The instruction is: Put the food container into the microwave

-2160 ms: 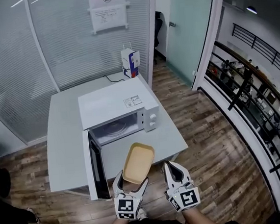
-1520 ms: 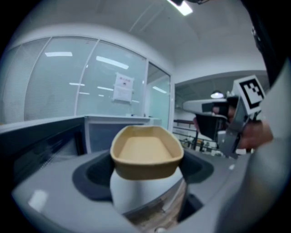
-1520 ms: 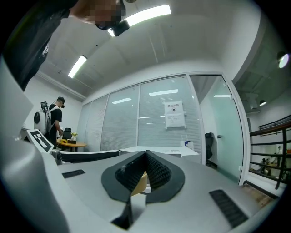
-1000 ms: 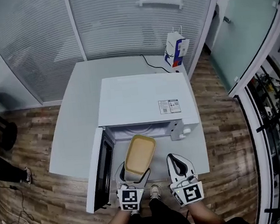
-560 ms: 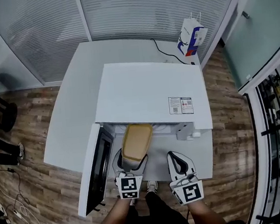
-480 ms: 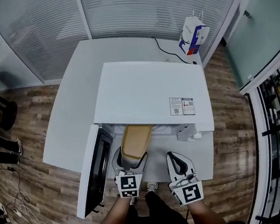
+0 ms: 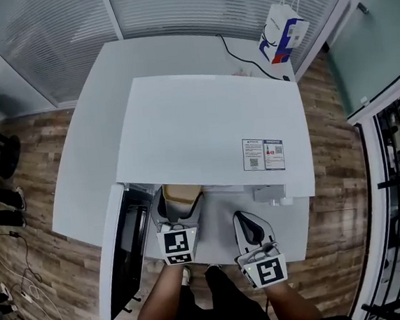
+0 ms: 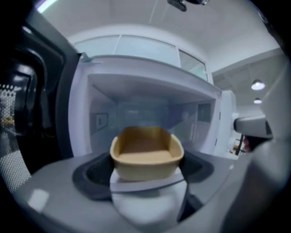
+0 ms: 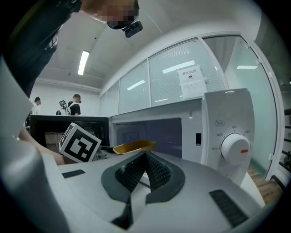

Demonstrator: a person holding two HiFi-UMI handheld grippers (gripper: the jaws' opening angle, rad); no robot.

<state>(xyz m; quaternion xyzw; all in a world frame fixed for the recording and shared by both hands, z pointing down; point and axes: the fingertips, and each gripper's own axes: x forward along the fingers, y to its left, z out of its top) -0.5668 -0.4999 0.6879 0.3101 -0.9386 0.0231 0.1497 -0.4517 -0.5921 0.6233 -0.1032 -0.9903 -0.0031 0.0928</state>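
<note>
**A:** Where is the food container?

**B:** The tan, open-topped food container (image 8: pixel 146 152) is clamped by its near end in the left gripper (image 7: pixel 179 201), whose jaws stand wide around it. From above, its far end is tucked under the front edge of the white microwave (image 7: pixel 207 123), right at the mouth of the cavity (image 8: pixel 145 111). It sits level and looks empty.

**A:** And the other gripper?

**B:** The right gripper (image 7: pixel 245 222) hangs beside it, in front of the control dial (image 9: pixel 235 149). Its jaws are pressed together on nothing.

**A:** Is the way in open?

**B:** The door (image 7: pixel 116 259) is swung fully out to the left. The cavity's interior is blurred, but I make out no obstacle ahead of the container.

**A:** How should this step go?

**B:** I judge it best to carry the container straight in, level and centred between the side walls, low enough to pass under the top edge. It should be flat on the cavity floor before the jaws let go. The spread jaws could clip the frame beside the door, so they need watching. The right gripper should avoid the dial.
</note>
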